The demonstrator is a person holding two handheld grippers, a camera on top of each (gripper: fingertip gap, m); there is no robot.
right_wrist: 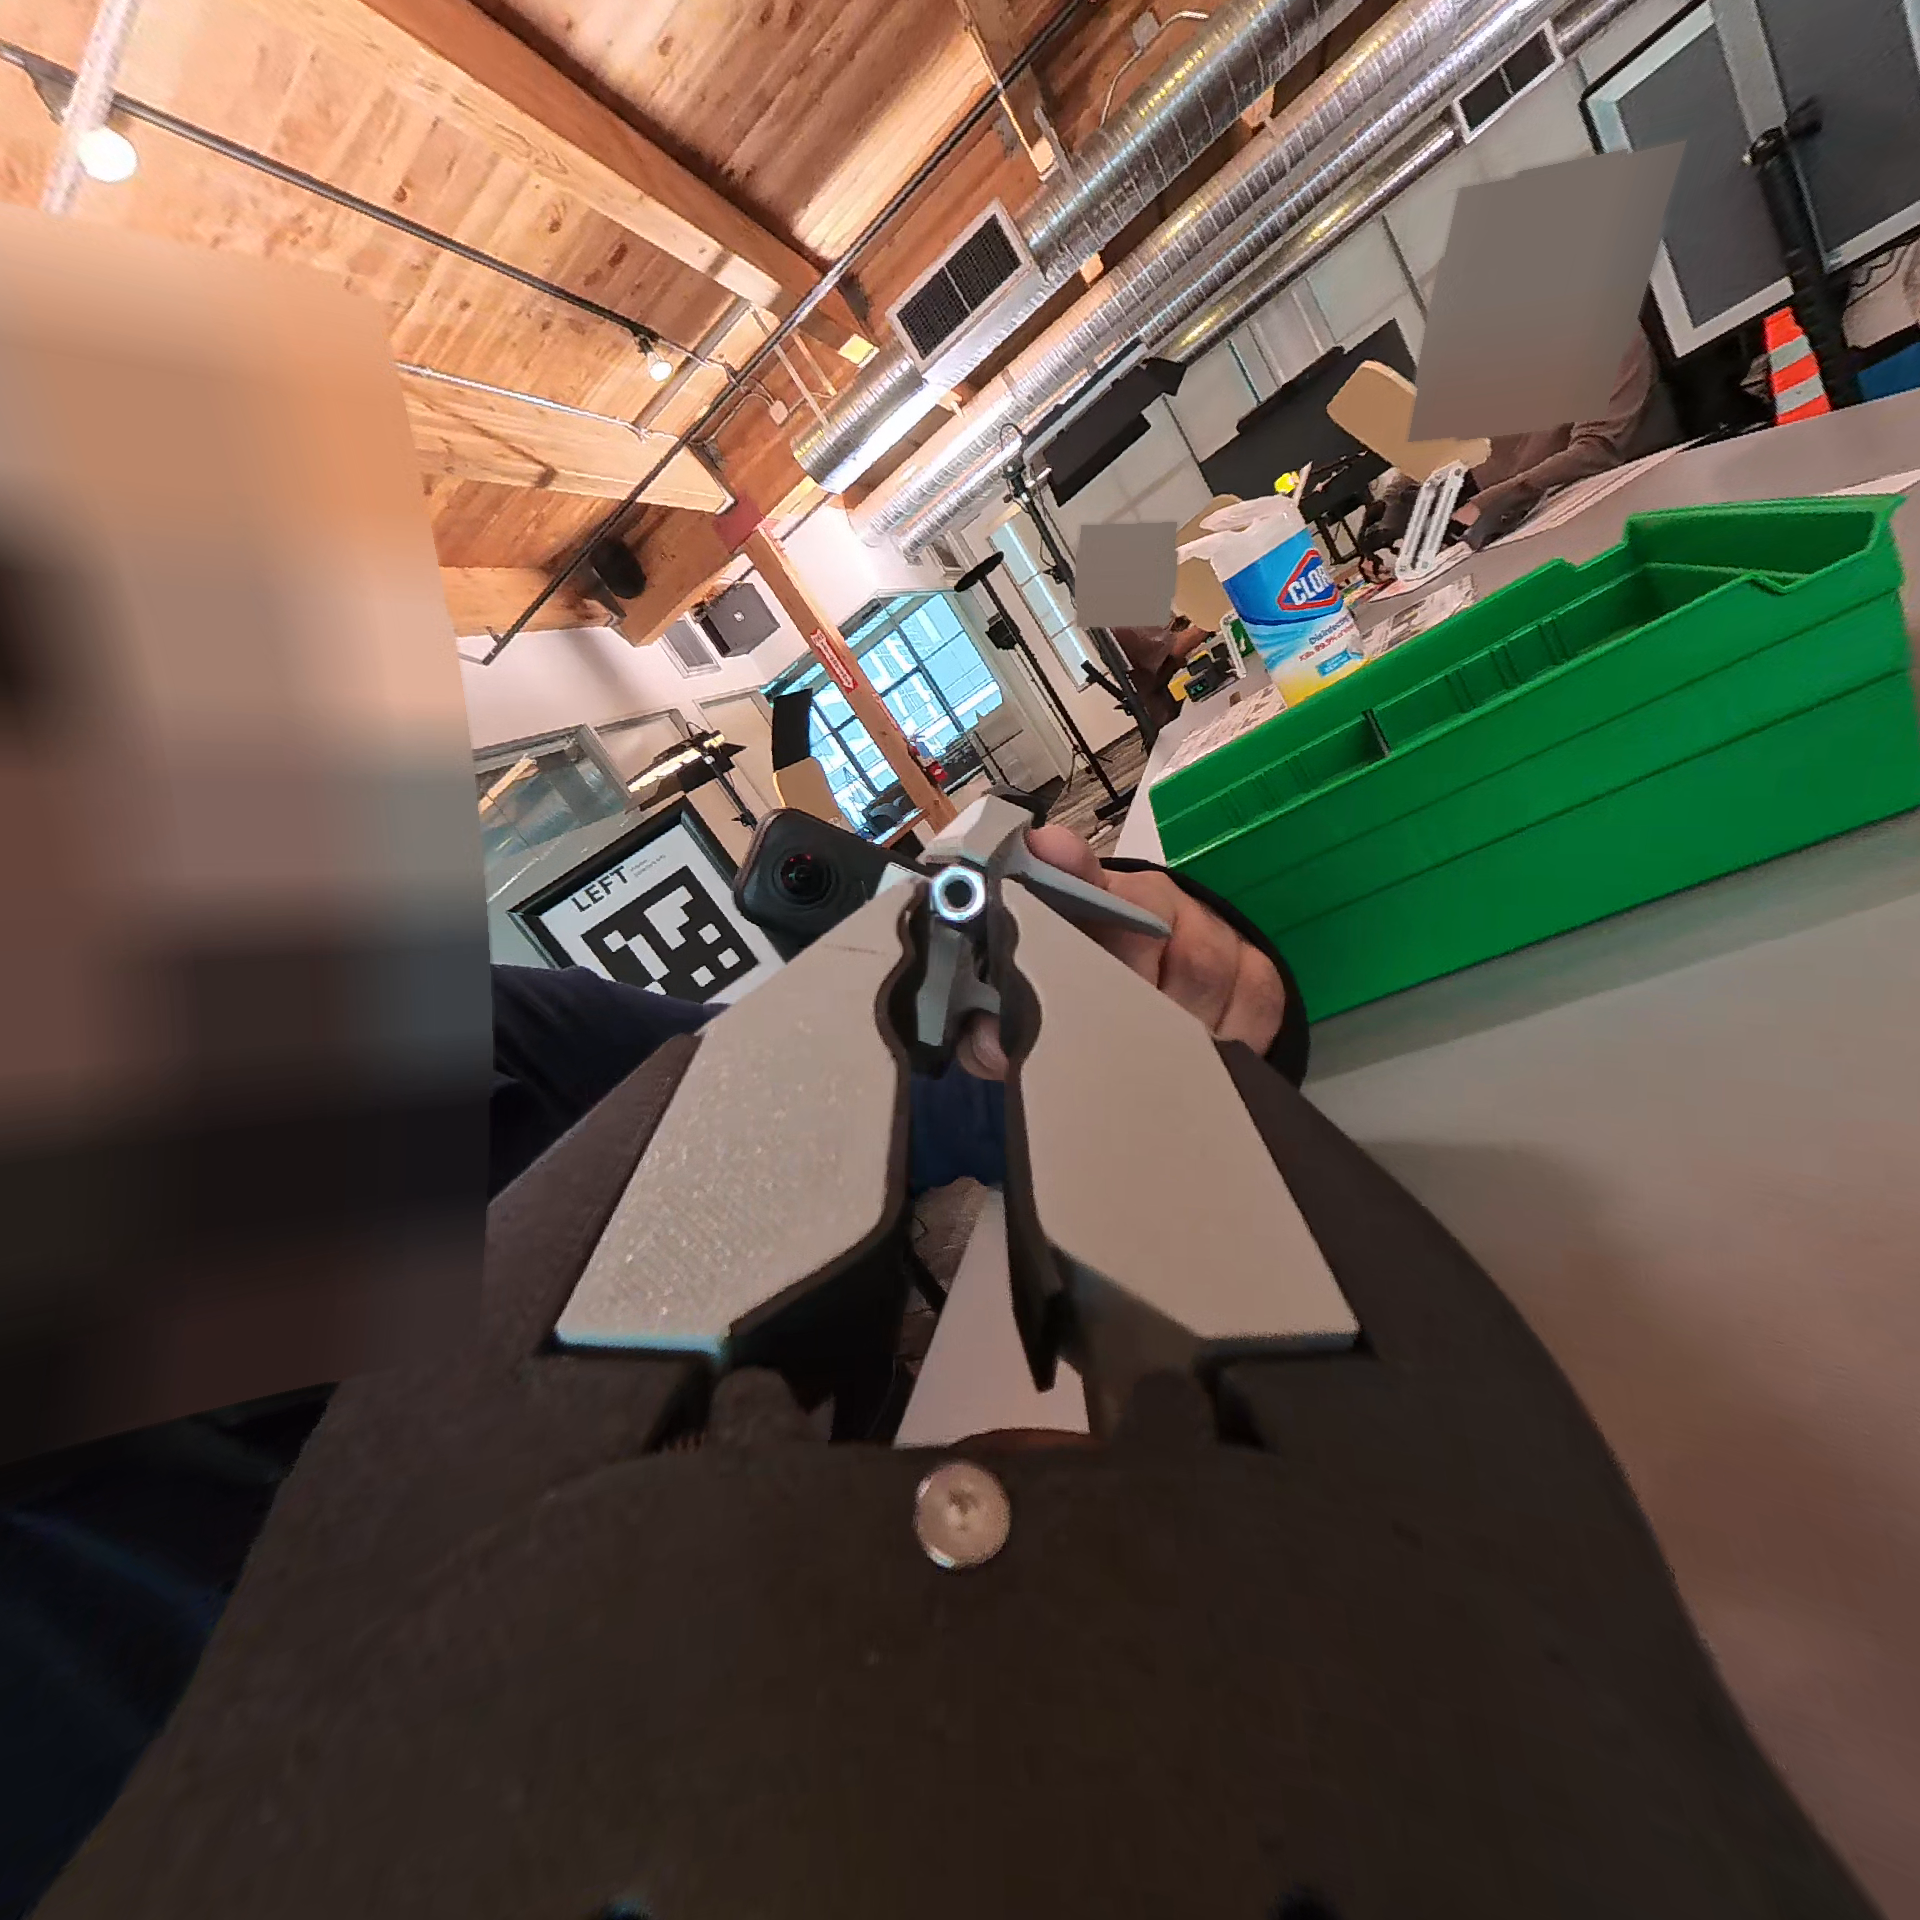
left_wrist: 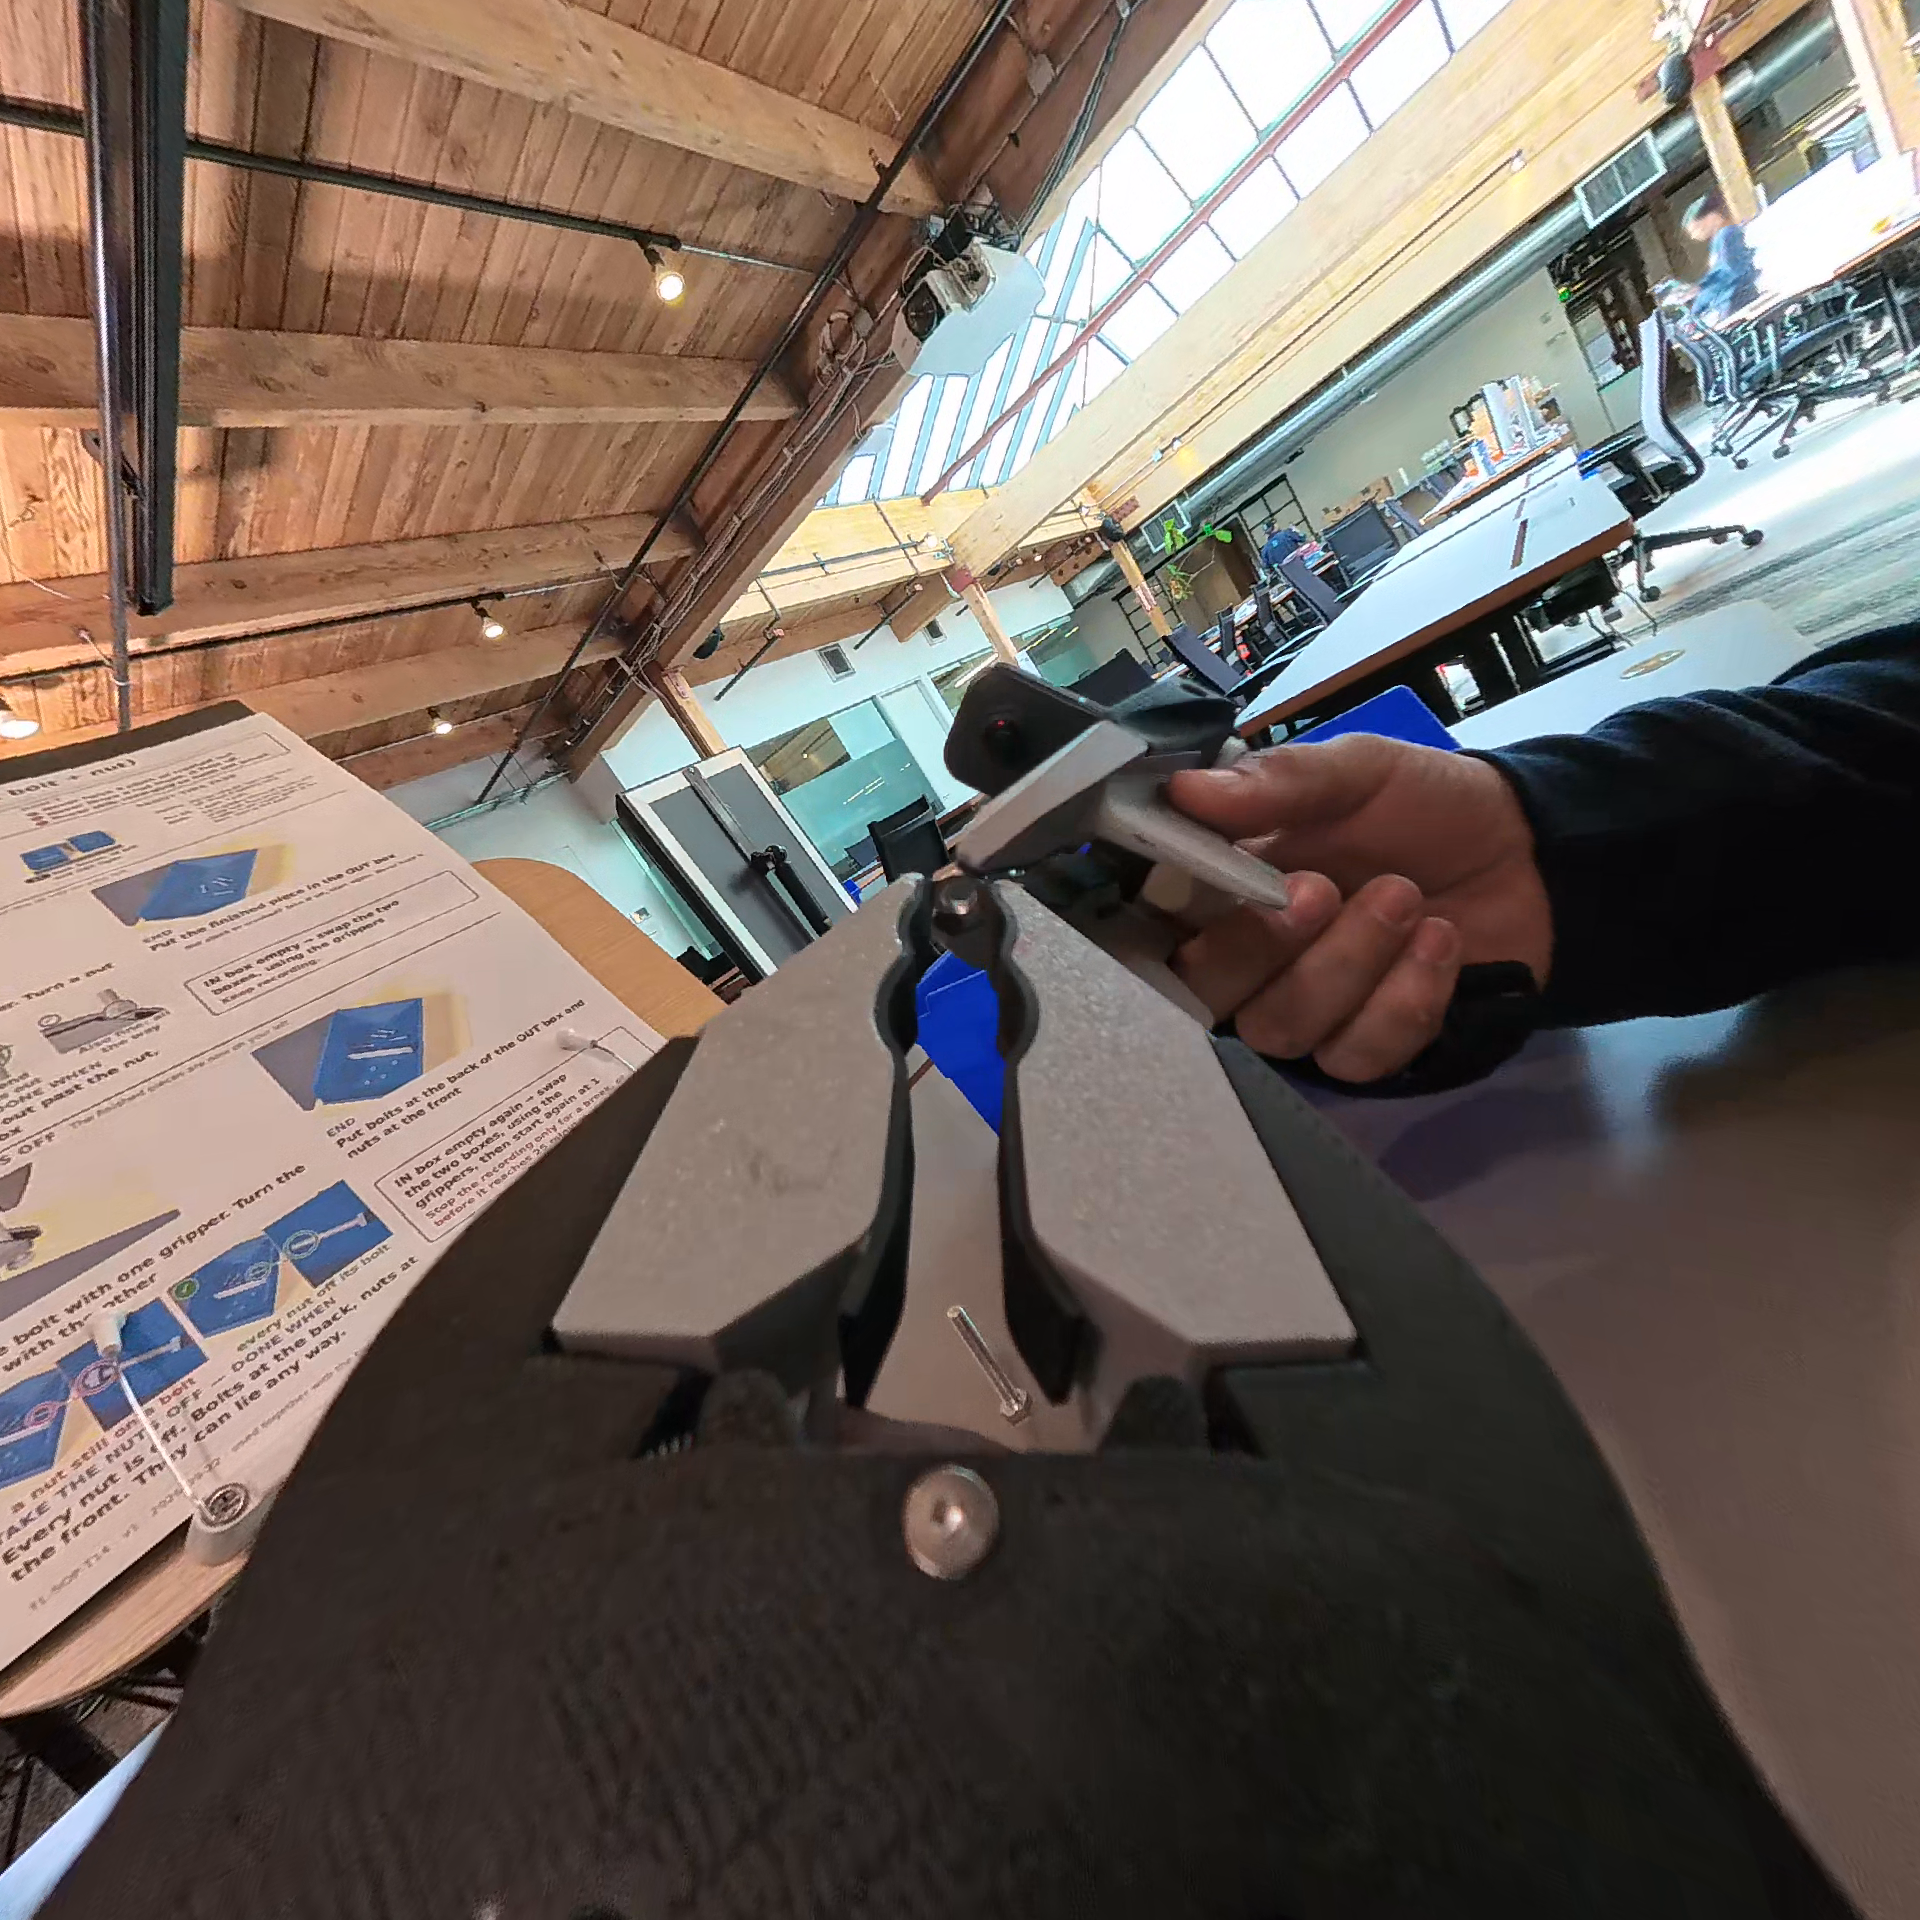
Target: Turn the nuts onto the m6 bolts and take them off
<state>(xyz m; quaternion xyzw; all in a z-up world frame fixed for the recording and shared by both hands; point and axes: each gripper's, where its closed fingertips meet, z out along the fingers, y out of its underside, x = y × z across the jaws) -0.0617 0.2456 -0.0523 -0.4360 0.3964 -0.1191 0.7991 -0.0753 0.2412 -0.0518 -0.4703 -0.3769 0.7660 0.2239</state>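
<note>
Your left tongs [left_wrist: 961,902] are pinching a bolt [left_wrist: 958,906] at their very tips, its end facing the camera. Your right tongs [right_wrist: 956,891] are clamped on a nut [right_wrist: 957,894], whose open bore looks straight back at you. The two tips meet nose to nose above the surface [left_wrist: 1714,1299], so nut and bolt sit roughly in line; whether the threads are engaged is hard to judge. A spare bolt [left_wrist: 989,1363] lies below, near a blue bin [left_wrist: 961,1023].
</note>
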